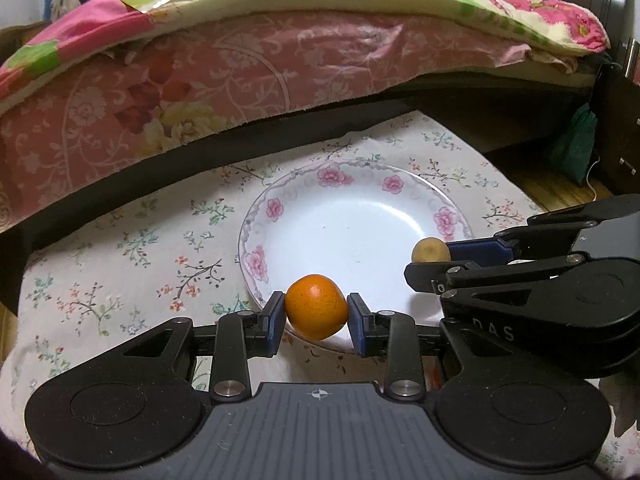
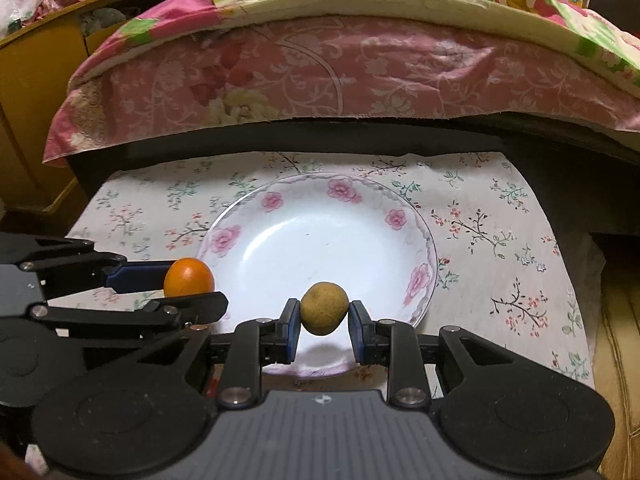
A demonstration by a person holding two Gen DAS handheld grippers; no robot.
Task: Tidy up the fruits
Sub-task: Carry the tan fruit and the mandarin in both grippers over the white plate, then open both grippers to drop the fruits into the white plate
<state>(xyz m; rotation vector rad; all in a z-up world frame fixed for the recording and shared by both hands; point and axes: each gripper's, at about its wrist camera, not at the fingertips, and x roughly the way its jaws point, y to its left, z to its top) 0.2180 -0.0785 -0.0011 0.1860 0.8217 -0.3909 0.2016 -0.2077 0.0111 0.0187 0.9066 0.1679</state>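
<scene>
My left gripper (image 1: 316, 316) is shut on an orange fruit (image 1: 316, 306) and holds it above the near rim of a white plate with pink flowers (image 1: 360, 224). My right gripper (image 2: 323, 316) is shut on a small yellow-brown fruit (image 2: 323, 308) above the plate's (image 2: 320, 240) near rim. In the left wrist view the right gripper (image 1: 430, 254) comes in from the right with the yellow-brown fruit (image 1: 430, 250). In the right wrist view the left gripper (image 2: 188, 280) comes in from the left with the orange fruit (image 2: 188, 277). The plate's middle is bare.
The plate stands on a white floral cloth (image 1: 120, 264) over a low table. Behind it is a bed with a dark frame (image 1: 200, 160) and pink floral bedding (image 1: 200, 80). A yellow wooden cabinet (image 2: 32, 100) stands at the left. A wooden floor (image 1: 560, 188) shows at the right.
</scene>
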